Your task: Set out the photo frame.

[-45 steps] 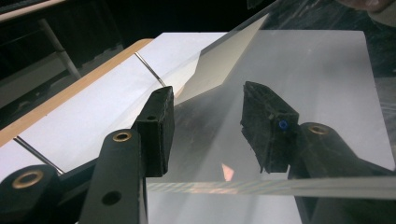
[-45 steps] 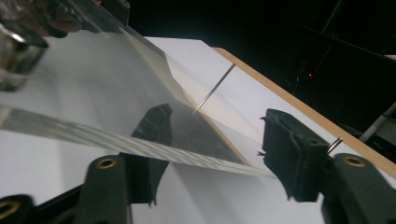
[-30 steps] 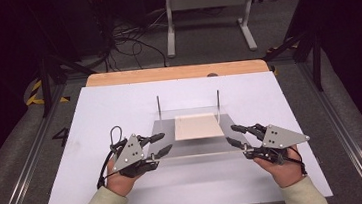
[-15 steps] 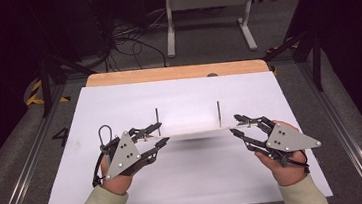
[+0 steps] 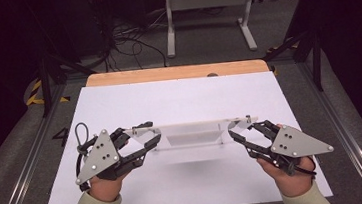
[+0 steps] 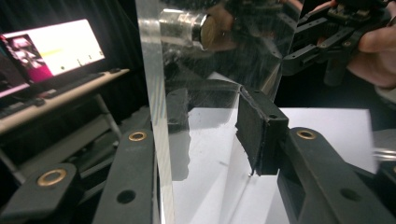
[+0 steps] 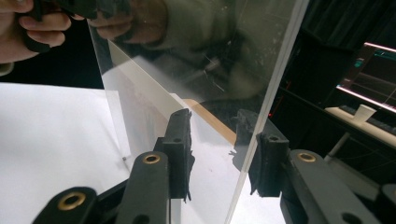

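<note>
Above the white table point(image 5: 179, 102), a clear acrylic panel point(image 5: 191, 127) is held, long axis nine-to-three. Its ends are straddled by the left gripper point(image 5: 144, 137) and right gripper point(image 5: 244, 131); whether clamped cannot be told.

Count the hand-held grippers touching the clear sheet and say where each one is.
2. The left hand-held gripper clamps the left end of the clear acrylic sheet; the right hand-held gripper clamps its right end, jaws on both faces.

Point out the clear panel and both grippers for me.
clear panel point(image 5: 191, 126): high view, top edge.
left gripper point(image 5: 149, 135): high view, between its fingertips.
right gripper point(image 5: 239, 129): high view, between its fingertips.
</note>
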The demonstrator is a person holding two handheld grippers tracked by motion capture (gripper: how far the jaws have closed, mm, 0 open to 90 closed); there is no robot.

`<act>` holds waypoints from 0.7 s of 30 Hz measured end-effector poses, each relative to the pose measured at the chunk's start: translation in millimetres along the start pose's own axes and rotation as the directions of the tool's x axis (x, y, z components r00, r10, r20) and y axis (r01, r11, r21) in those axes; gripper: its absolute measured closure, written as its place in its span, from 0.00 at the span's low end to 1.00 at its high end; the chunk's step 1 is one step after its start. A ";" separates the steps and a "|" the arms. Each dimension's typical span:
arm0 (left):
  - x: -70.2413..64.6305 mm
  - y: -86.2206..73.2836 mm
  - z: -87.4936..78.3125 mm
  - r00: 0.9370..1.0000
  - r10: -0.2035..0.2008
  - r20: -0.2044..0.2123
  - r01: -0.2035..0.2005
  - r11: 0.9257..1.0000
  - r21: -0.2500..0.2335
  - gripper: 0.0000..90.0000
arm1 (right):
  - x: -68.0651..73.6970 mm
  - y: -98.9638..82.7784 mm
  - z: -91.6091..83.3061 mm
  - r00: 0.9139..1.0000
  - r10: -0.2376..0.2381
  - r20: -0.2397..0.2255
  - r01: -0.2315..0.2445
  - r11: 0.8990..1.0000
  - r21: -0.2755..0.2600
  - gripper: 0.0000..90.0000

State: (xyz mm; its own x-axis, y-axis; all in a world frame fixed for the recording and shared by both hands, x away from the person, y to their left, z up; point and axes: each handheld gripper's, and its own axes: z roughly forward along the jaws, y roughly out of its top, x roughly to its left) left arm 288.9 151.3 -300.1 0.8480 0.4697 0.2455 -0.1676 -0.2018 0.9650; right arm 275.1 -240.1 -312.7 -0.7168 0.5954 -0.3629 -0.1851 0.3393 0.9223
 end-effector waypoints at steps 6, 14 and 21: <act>0.6 8.7 -7.0 0.998 -0.041 0.041 0.041 0.999 -0.002 0.69 | 6.8 17.4 -11.2 0.999 0.042 -0.018 -0.041 0.999 0.013 0.73; 3.8 12.0 -4.7 0.992 -0.106 0.067 0.104 0.994 0.034 0.70 | 6.2 22.9 -15.8 0.991 0.127 -0.042 -0.125 0.991 0.040 0.73; 5.2 8.7 0.5 0.994 -0.102 0.048 0.102 0.995 0.012 0.69 | -4.5 11.0 -9.1 0.985 0.163 -0.064 -0.163 0.987 0.007 0.71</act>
State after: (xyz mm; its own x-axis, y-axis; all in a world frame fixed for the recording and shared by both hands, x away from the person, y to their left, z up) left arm 292.0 151.5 -290.4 0.8836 0.4464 0.1410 -0.0746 -0.1631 0.9838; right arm 270.2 -245.7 -299.7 -0.7789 0.5949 -0.1983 -0.0608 0.2430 0.9681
